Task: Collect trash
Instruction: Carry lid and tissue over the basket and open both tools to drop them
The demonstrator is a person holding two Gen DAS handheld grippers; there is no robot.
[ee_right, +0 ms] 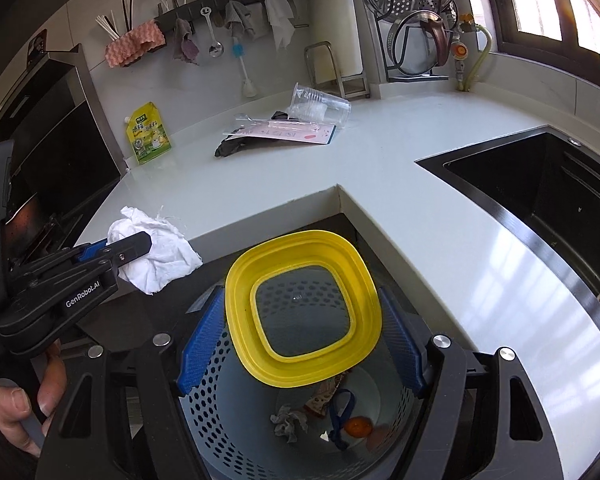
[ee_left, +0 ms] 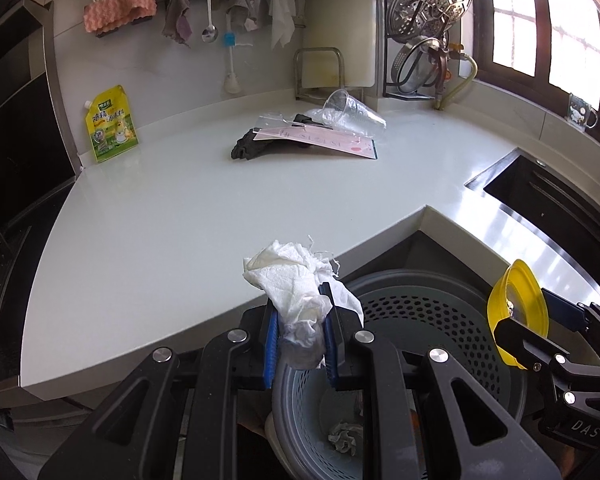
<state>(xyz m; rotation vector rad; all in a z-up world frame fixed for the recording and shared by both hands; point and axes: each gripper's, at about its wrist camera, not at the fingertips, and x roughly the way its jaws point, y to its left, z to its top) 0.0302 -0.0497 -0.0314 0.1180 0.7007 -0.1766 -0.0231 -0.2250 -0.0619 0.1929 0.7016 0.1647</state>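
Observation:
My left gripper (ee_left: 300, 320) is shut on a crumpled white paper towel (ee_left: 296, 280), held at the counter's edge over the near rim of a grey perforated bin (ee_left: 440, 308). In the right wrist view the same gripper (ee_right: 116, 252) and paper towel (ee_right: 160, 256) are at the left. My right gripper (ee_right: 302, 336) is shut on a yellow lid (ee_right: 240, 280) with a clear centre, right above the bin (ee_right: 220, 420). The left wrist view has that lid (ee_left: 516, 304) at the right. Crumpled grey paper (ee_right: 288, 420), a wrapper and an orange scrap lie in the bin.
Far back on the white counter (ee_left: 180, 200) lie clear plastic cups (ee_left: 352, 114), a pink card (ee_left: 320, 140) and a black cloth (ee_left: 248, 146). A yellow-green pouch (ee_left: 110, 128) stands at the left wall. A dark sink (ee_right: 540, 184) is sunk in at the right.

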